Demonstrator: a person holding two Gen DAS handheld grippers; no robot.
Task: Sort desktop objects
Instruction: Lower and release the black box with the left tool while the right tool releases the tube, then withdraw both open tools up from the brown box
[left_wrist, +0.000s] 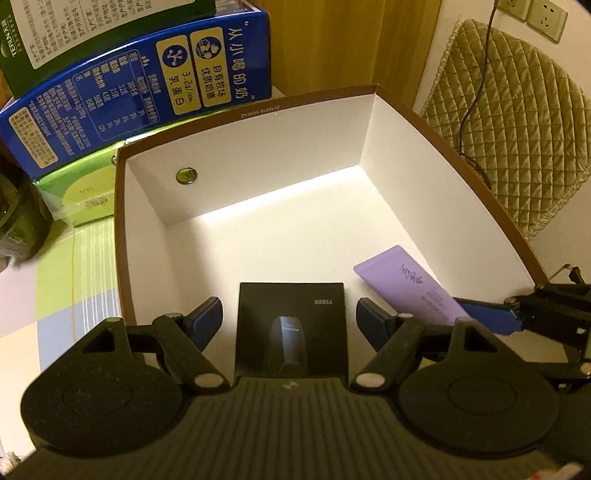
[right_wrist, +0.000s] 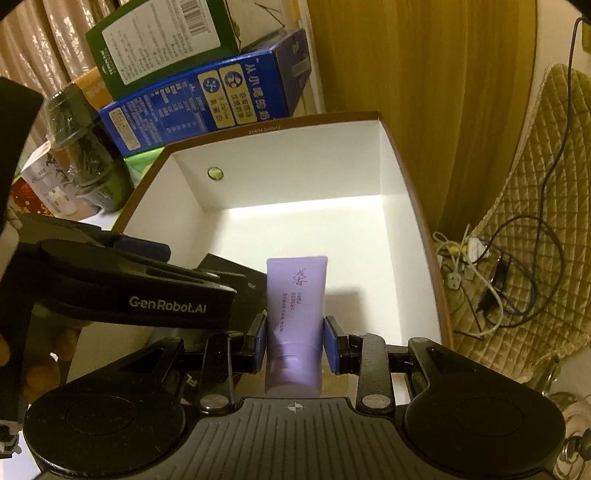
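A brown-rimmed white box (left_wrist: 424, 206) stands open on the desk; it also shows in the right wrist view (right_wrist: 406, 177). A black flat box (left_wrist: 291, 306) with a dark charger-like item on it lies on the white box's floor between my left gripper's (left_wrist: 290, 317) open fingers. The fingers stand apart from it on both sides. My right gripper (right_wrist: 295, 339) holds a purple tube (right_wrist: 295, 295) over the white box, pads touching its sides. The tube (left_wrist: 413, 284) and the right fingers (left_wrist: 487, 314) show in the left view. The left gripper (right_wrist: 140, 247) shows in the right view.
Blue and green cartons (left_wrist: 140, 99) are stacked behind the box on the left. A dark jar (right_wrist: 85, 151) stands at the left. A quilted cushion (left_wrist: 517, 129) with cables (right_wrist: 498, 277) lies to the right. A small green sticker (left_wrist: 186, 175) is on the box's back wall.
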